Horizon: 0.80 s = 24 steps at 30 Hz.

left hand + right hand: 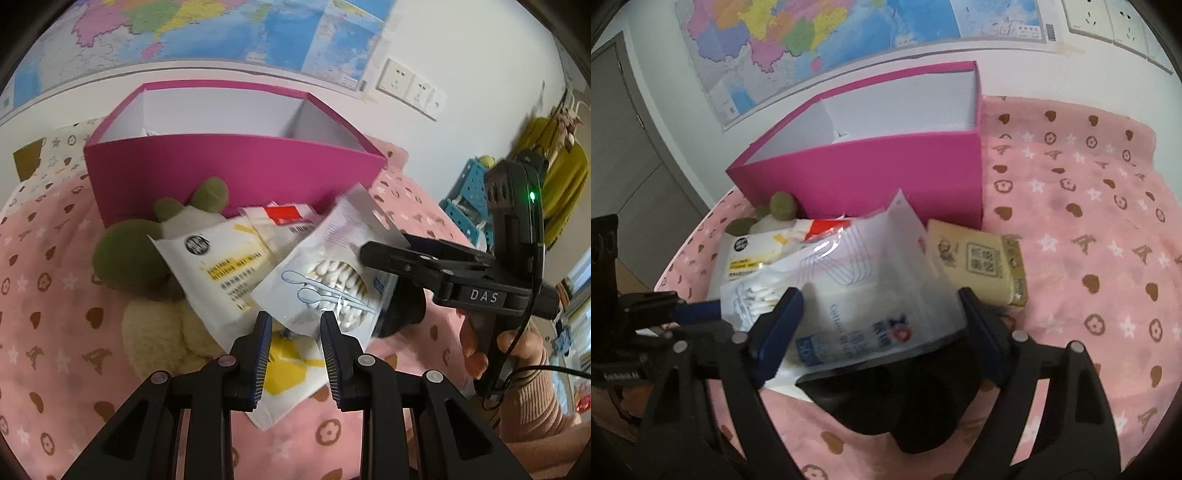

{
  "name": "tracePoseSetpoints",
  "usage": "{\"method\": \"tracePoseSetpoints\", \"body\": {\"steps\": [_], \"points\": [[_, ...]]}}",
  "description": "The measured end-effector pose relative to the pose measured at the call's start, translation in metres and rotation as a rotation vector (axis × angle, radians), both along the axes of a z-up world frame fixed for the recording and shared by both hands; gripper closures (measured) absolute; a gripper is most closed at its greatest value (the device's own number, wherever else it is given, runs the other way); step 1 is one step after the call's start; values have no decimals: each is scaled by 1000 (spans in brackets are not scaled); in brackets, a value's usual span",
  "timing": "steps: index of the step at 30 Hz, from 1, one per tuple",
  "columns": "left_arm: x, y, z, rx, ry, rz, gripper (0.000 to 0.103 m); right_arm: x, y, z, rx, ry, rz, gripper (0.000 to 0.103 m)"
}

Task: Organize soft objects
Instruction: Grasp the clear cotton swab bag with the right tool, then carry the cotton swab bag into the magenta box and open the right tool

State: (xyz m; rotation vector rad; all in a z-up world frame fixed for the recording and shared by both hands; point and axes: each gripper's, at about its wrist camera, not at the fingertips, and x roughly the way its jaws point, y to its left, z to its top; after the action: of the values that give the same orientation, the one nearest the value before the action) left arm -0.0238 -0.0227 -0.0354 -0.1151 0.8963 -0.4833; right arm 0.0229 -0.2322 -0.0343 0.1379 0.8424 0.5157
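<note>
A clear bag of cotton swabs (332, 280) (857, 295) lies tilted on a pile in front of the open magenta box (236, 170) (886, 173). My left gripper (295, 325) is shut narrowly on the bag's near edge; one of its blue pads (701, 307) shows in the right wrist view. My right gripper (879, 306) (369, 254) stands wide with the bag between its fingers, above a black soft object (908, 402). Under the bag lie a white and yellow wipes pack (218, 273) and a green and cream plush toy (147, 277).
A beige tissue pack (979, 266) lies right of the bag, and a red and white packet (286, 216) lies by the box wall. A pink patterned cloth (1089, 221) covers the surface. A person's hand (517, 350) holds the right gripper. A map hangs on the wall behind.
</note>
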Motion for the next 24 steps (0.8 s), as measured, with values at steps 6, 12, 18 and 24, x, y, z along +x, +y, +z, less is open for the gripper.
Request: {"method": "tracePoseSetpoints", "body": {"steps": [6,12,18,24], "points": [[0,-5,-5,30,16,-14,74,-1,-9,3,40,17,-3,49],[0,-16,-11,57,23,-21,66,-9,-12,3,30,13,-6,65],[1,-12,-3,41,1,-13,69,-18,-25,9,89,0,-18,79],[-2,-9,11,36,-41,-10,69,-26,-27,26,104,-31,-16,79]]}}
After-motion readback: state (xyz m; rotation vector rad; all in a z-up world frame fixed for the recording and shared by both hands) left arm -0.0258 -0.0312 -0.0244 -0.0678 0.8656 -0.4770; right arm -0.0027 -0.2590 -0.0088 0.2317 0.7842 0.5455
